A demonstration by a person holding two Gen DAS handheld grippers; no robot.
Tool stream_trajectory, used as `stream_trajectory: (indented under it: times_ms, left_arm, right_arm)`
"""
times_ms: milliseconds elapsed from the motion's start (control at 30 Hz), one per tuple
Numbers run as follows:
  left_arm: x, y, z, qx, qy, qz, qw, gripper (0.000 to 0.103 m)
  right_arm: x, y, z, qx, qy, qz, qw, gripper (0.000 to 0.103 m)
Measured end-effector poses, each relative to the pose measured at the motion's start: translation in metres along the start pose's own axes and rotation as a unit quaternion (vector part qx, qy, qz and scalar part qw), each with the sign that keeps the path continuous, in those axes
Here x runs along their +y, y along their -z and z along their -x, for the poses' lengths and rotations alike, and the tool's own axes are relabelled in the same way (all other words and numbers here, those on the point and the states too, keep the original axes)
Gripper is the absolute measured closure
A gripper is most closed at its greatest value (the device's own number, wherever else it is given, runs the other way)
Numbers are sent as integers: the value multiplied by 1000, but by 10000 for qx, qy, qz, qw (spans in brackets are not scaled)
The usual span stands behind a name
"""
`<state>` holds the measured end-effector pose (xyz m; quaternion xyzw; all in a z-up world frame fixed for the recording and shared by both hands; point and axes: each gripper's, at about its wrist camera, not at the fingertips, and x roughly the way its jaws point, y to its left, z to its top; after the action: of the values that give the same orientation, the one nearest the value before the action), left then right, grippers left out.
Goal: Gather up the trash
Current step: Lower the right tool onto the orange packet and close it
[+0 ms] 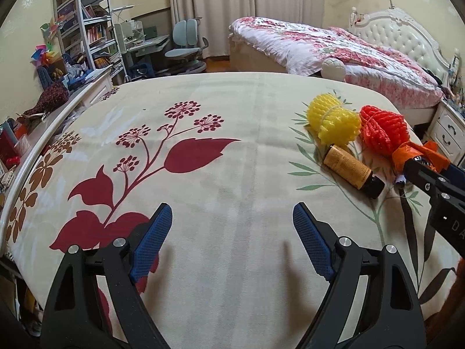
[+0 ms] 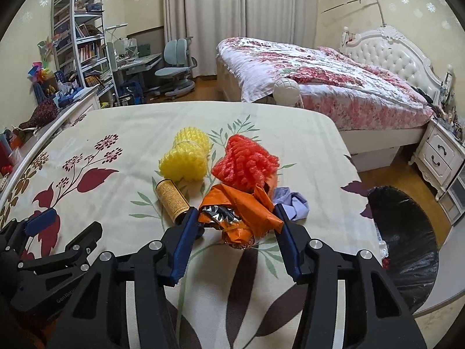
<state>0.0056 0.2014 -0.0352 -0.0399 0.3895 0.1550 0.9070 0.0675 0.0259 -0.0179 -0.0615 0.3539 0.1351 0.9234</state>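
Left gripper (image 1: 229, 226) hangs wide open over the bare floral sheet (image 1: 232, 151), holding nothing, likely parked clear while the other hand works. Moving right: yellow foam net (image 2: 186, 157), then a small brown bottle (image 2: 171, 200) lying on its side, label text too small to read. Red foam net (image 2: 244, 165) next, touching the orange wrapper (image 2: 241, 212). Right gripper (image 2: 237, 218) has its pads on either side of that wrapper, half closed and apparently pressing the crumpled foil, so this looks like the pick. Lilac crumpled scrap (image 2: 293, 203) just beside. Black trash bag (image 2: 407, 238) stands open off the bed's right edge, handy for the drop. "GenRobot"-like lettering on the left gripper body, partly legible
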Motion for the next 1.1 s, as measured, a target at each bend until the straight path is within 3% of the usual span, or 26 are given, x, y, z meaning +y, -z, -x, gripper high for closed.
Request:
stream_trajectory:
  times_ms: [433, 1100]
  left_arm:
    - [-46, -4, -4, -43, 174, -330, 9993, 20]
    - [-81, -31, -23, 41, 403, -267, 9988, 18]
  right_arm:
    - [-76, 25, -7, 181, 656, -669, 9954, 51]
    - [-81, 35, -16, 214, 508, -682, 9962, 50]
